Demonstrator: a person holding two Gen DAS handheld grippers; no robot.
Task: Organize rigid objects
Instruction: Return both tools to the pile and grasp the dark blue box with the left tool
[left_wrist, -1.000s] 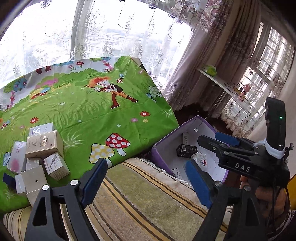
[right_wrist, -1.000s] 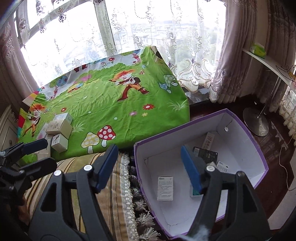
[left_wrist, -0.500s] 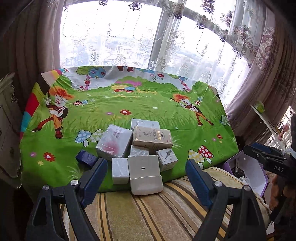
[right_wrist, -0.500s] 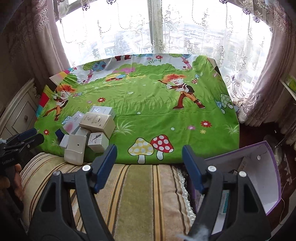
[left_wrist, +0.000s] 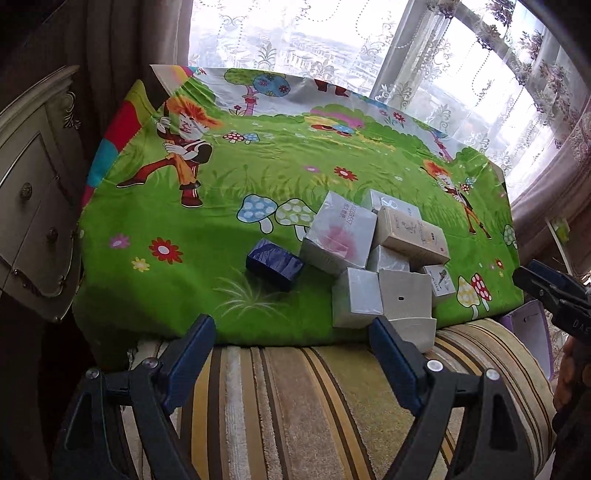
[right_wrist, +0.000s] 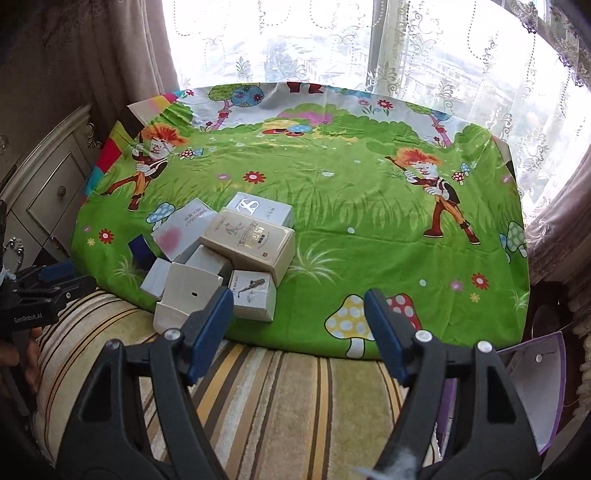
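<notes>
Left wrist view: left claw (left_wrist: 291, 343) wide open, nothing between the jaws, hovering over the striped cushion (left_wrist: 295, 406) at the near edge of the green cartoon cloth (left_wrist: 221, 206). The cluster of small cartons (left_wrist: 373, 258) sits on the cloth ahead and to the right, boxes touching and partly leaning on each other. The dark blue box (left_wrist: 274, 263) lies just beside the pile on its left, easiest single pick since its sides are free. The grey box (left_wrist: 356, 302) and the white carton with a slot (left_wrist: 406, 301) are nearest the claw's right finger. These are probably light, stiff cardboard with glossy faces (could slip a little); I'd pinch across two flat opposite sides, not corners. The right claw (left_wrist: 546, 286) shows at the right edge, with a purple box (left_wrist: 532, 321) peeking out below it.

Right wrist view: right claw (right_wrist: 299, 317) also spread open and empty, above the same cushion. The pile is to its left: the beige long carton (right_wrist: 251, 243) rests on top of others, tilted (lifting lower ones first would likely topple it). The small white music-print box (right_wrist: 253, 299) sits just beyond the left finger, upright, sides clear on its right. The purple box's white inside (right_wrist: 535, 387) sits at the lower right, well apart from the pile; likely the destination.
</notes>
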